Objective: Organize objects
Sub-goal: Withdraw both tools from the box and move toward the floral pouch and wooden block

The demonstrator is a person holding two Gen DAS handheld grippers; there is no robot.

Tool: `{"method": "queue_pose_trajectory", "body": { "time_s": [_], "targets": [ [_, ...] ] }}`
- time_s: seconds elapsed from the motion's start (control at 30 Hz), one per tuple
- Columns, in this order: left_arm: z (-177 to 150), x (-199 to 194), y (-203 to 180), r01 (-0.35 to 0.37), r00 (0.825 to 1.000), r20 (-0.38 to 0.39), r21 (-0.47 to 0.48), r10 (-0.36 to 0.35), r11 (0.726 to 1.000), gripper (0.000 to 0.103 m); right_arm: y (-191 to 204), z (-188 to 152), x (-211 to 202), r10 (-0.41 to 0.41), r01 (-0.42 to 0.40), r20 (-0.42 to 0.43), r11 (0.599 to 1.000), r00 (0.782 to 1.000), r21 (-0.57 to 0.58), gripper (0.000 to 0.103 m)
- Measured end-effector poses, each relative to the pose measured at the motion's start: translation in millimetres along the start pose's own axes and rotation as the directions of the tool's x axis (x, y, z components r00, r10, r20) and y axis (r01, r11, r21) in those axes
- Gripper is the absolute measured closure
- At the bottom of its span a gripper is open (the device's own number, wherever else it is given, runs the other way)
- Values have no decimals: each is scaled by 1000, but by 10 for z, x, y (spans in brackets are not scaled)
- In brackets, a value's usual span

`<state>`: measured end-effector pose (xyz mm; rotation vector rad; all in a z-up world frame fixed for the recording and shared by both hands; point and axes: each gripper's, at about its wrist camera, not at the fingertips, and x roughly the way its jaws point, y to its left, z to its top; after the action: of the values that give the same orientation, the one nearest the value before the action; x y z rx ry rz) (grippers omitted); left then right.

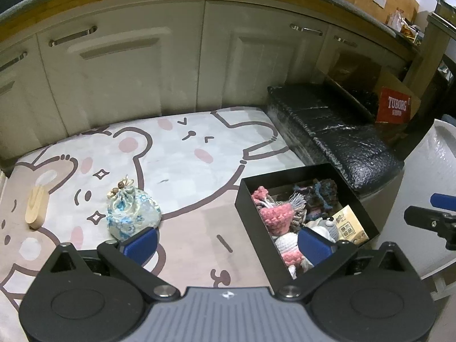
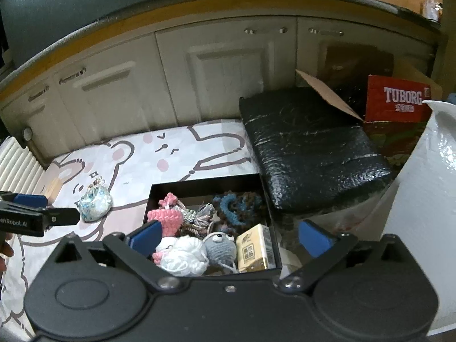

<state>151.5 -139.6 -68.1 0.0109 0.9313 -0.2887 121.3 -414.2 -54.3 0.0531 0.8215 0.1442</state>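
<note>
On the left of the bear-print mat (image 1: 182,168), a small wooden block (image 1: 36,205) lies flat with its long axis running away from the camera toward the cabinets (image 1: 136,68). Right of it sits a blue-and-white floral drawstring pouch (image 1: 132,211), upright, its tied neck and beads pointing up and slightly left. The left gripper (image 1: 228,243) hovers just in front of the pouch with its blue pads spread wide and nothing between them. Further right, a black box (image 2: 205,183) rests on the mat, its long axis running away from the camera; it holds a pink crocheted piece (image 2: 168,216), white yarn (image 2: 182,256), a grey crocheted mouse (image 2: 221,246) and a tissue packet (image 2: 253,248). The right gripper (image 2: 229,239) hangs over the box's near edge, also wide open and empty. A black wrapped bundle (image 2: 313,154) lies beside the box.
</note>
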Motion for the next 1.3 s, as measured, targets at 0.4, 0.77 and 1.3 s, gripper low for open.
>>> {"method": "queue_pose_trajectory", "body": {
  "time_s": [0.4,0.77,1.3],
  "targets": [
    [-14,-43,149,-1,1000,30,2,1,1000,0,64,-60,5,-44,43,38,999,998,17,0],
    [-19,-157,561,-49,997,58,-65,53,997,0,376,75,191,-6,7,49,1000,999,-7,0],
    [-157,-332,1253,-139,987,61,-152,149,979,0,1216,241,582,111,-109,14,989,994,-104,0]
  ]
}}
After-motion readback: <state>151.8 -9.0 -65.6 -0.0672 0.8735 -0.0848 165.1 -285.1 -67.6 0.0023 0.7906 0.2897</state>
